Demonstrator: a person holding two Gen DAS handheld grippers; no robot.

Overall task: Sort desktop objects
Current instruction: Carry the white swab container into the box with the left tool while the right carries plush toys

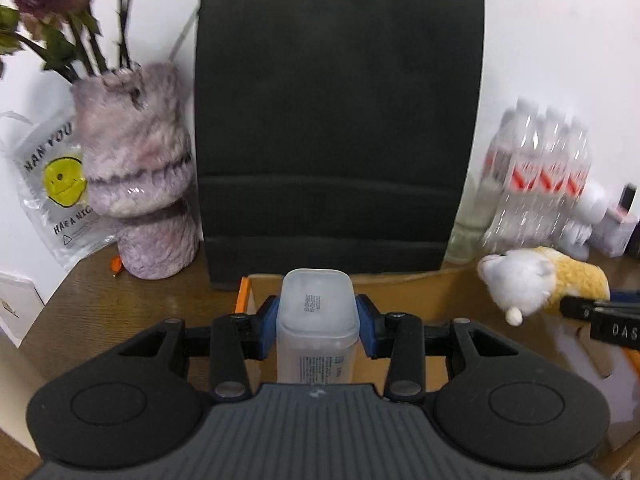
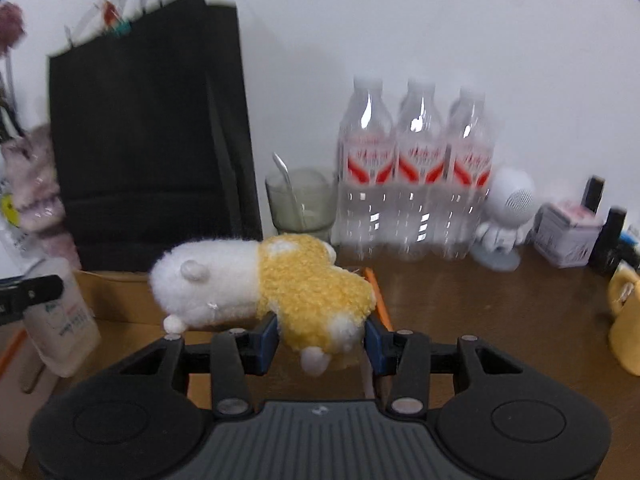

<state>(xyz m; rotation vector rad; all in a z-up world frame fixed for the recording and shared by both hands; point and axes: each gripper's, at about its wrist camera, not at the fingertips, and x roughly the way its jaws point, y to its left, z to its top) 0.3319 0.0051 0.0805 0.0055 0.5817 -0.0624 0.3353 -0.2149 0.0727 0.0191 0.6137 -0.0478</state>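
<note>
Two grippers, left (image 1: 316, 322) clamping a tub (image 1: 316, 312) and right (image 2: 320, 336) a plush (image 2: 264, 284), hover over the box (image 1: 400, 288) for sorting.

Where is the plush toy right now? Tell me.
The plush toy is clamped in the right tongs, held over the cardboard box in front of the water bottles; in the left wrist view it shows at the right edge.

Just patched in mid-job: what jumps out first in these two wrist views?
Each gripper is full: the left gripper clamps a frosted plastic container, the right gripper a white-and-yellow plush toy, both held over an open cardboard box. Behind the box stands a tall black paper bag, with three water bottles to its right against the wall.
</note>
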